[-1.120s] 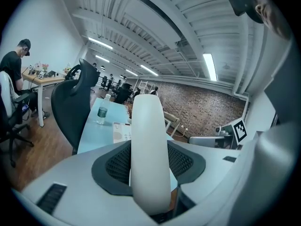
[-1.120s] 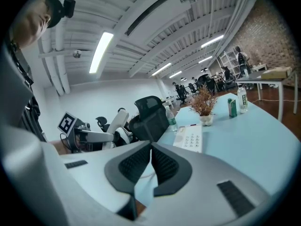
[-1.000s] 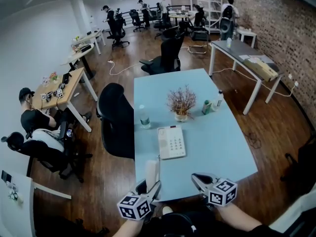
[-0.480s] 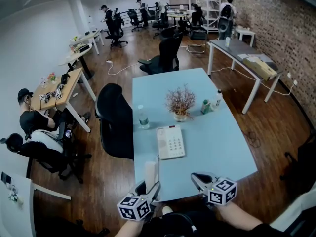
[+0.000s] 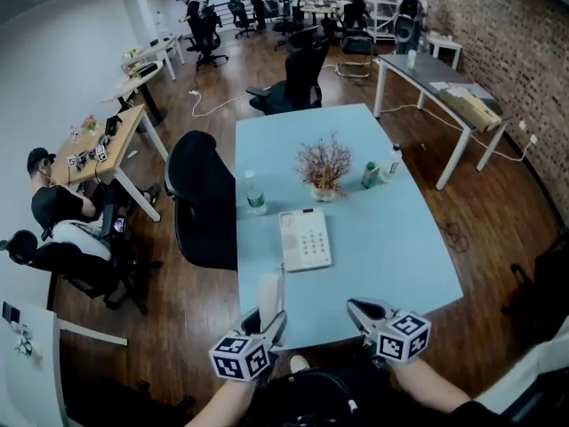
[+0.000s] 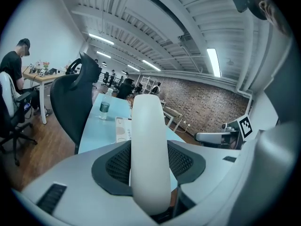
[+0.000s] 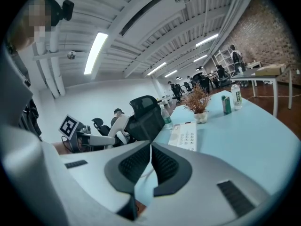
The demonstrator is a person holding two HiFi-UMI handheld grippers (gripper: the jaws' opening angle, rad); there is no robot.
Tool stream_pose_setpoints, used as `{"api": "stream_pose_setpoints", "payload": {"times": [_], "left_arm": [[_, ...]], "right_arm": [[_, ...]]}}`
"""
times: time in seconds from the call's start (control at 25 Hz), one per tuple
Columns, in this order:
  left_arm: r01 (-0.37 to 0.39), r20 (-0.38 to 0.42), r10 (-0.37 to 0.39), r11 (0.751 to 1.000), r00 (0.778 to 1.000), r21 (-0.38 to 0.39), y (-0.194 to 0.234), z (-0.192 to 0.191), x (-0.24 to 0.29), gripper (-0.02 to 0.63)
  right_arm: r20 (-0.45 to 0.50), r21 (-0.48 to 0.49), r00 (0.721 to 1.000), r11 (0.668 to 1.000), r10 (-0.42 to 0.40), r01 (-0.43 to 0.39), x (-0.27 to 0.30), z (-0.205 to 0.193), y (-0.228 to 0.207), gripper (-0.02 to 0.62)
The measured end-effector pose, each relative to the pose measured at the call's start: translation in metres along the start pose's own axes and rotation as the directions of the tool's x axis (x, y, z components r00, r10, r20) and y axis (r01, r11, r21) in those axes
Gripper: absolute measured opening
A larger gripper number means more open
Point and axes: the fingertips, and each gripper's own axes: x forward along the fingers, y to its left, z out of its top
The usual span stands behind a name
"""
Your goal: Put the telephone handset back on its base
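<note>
Handset (image 5: 269,292) clamped in the jaws of my left gripper (image 5: 267,320), just short of the base (image 5: 305,239); right gripper (image 5: 360,308) jaws together.

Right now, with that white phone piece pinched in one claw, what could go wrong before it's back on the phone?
The smooth handset sticks far out of the left gripper, so it might swivel or slip. Nothing steadies the base; the shut right gripper hangs clear of it, so it may slide. A water bottle just beyond could get knocked.
</note>
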Motion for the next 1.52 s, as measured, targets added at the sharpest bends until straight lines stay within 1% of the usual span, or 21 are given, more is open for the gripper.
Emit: {"api": "stream_pose_setpoints", "payload": {"times": [0.12,0.24,0.32,0.44,0.56,0.72,0.8,0.92,0.96,1.04,1.08,1.16,1.24,1.32,1.36,1.4,1.48,1.52], "left_arm": [[-0.022,-0.029,0.022,1.000,0.999,-0.004,0.010,-0.001,0.016,0.211],[-0.031,-0.052,0.029,0.998,0.998,-0.045,0.020,0.001,0.041,0.212],[-0.047,-0.061,0.044,0.997,0.997,-0.055,0.028,0.010,0.059,0.211],[-0.089,-0.070,0.086,0.995,0.994,-0.045,0.039,0.028,0.095,0.210],[-0.157,-0.077,0.154,0.987,0.985,-0.034,0.056,0.043,0.139,0.210],[-0.269,-0.095,0.265,0.962,0.960,-0.040,0.089,0.050,0.199,0.210],[-0.322,-0.130,0.314,0.946,0.940,-0.044,0.103,0.047,0.223,0.210],[-0.378,-0.193,0.358,0.923,0.913,-0.073,0.120,0.039,0.251,0.210],[-0.398,-0.211,0.376,0.915,0.902,-0.070,0.126,0.037,0.258,0.210],[-0.443,-0.242,0.423,0.896,0.873,-0.032,0.140,0.032,0.268,0.211],[-0.454,-0.246,0.437,0.891,0.865,-0.015,0.145,0.031,0.272,0.211],[-0.460,-0.245,0.445,0.888,0.861,-0.007,0.150,0.034,0.281,0.210],[-0.488,-0.279,0.465,0.873,0.840,-0.013,0.157,0.029,0.285,0.211],[-0.504,-0.331,0.463,0.863,0.822,-0.043,0.160,0.017,0.290,0.212],[-0.505,-0.351,0.456,0.861,0.818,-0.057,0.160,0.011,0.293,0.212],[-0.500,-0.357,0.448,0.864,0.819,-0.062,0.159,0.008,0.298,0.216],[-0.483,-0.333,0.445,0.875,0.831,-0.033,0.158,0.009,0.304,0.221],[-0.473,-0.320,0.443,0.881,0.837,-0.018,0.157,0.011,0.305,0.239]], "right_arm": [[0.009,0.015,1.000,1.000,-0.003,0.003,-0.002,-0.001,-0.007,0.014],[0.002,0.019,1.000,1.000,-0.007,0.007,-0.005,-0.002,-0.016,0.014],[-0.003,0.019,1.000,1.000,-0.012,0.012,-0.007,0.000,-0.022,0.014],[0.009,0.020,1.000,1.000,-0.023,0.023,-0.011,0.011,-0.038,0.014],[0.025,0.032,0.999,0.999,-0.028,0.027,-0.011,0.016,-0.061,0.014],[0.036,0.047,0.999,0.999,-0.024,0.023,-0.008,0.026,-0.083,0.014],[0.034,0.046,0.999,0.999,-0.027,0.026,-0.007,0.031,-0.095,0.014],[0.036,0.054,0.999,0.998,-0.024,0.022,-0.004,0.040,-0.108,0.014],[0.039,0.063,0.999,0.998,-0.017,0.015,-0.002,0.042,-0.112,0.014],[0.043,0.078,0.999,0.997,-0.005,0.002,0.002,0.045,-0.118,0.014],[0.041,0.078,0.999,0.997,-0.004,0.001,0.003,0.046,-0.121,0.014],[0.034,0.075,0.999,0.997,-0.011,0.009,0.004,0.048,-0.127,0.014],[0.028,0.081,0.999,0.996,-0.025,0.022,0.004,0.049,-0.134,0.014],[0.023,0.095,0.999,0.995,-0.032,0.030,0.004,0.050,-0.140,0.014],[0.020,0.105,0.999,0.994,-0.034,0.032,0.005,0.048,-0.143,0.014],[0.017,0.114,0.999,0.993,-0.035,0.033,0.005,0.046,-0.147,0.014],[0.011,0.121,0.999,0.992,-0.038,0.036,0.006,0.043,-0.151,0.014],[0.008,0.120,0.999,0.992,-0.041,0.039,0.007,0.042,-0.153,0.014]]}}
